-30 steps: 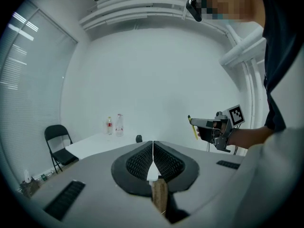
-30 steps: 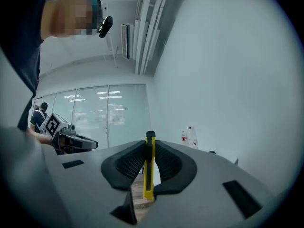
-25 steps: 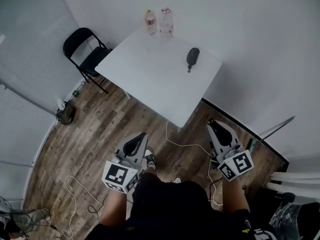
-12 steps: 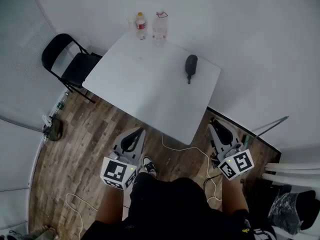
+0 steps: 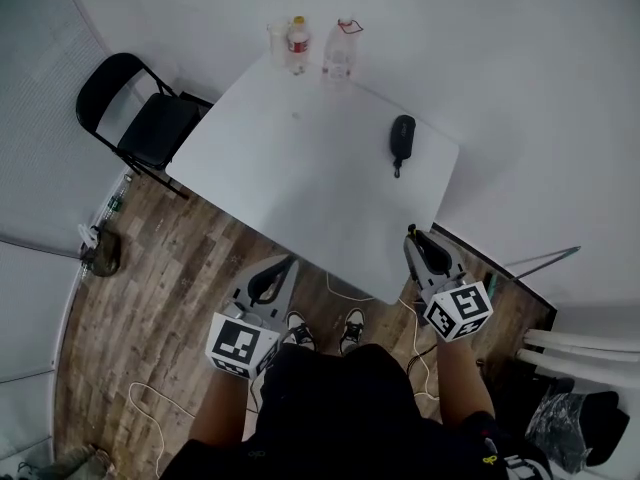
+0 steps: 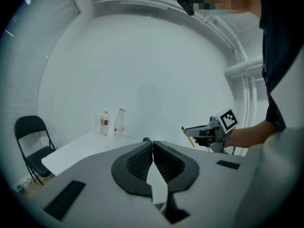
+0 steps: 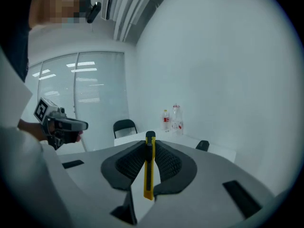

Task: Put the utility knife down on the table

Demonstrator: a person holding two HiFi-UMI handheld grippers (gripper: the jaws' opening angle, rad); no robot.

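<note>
While the right hand-held gripper clamps a yellow knife between its jaws just beside the tabletop's near edge, the left hand-held gripper is level with it, jaws pressed together on nothing. Farther off, a black pouch lies on the tabletop, and bottles stand at its far corner.

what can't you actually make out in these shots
- Utility knife: blade out or retracted, unclear in the right gripper view; in the head view the right gripper's jaws hide it.
- Black object on the table: too small to identify, head view.
- Bottles: labels too small to read.
</note>
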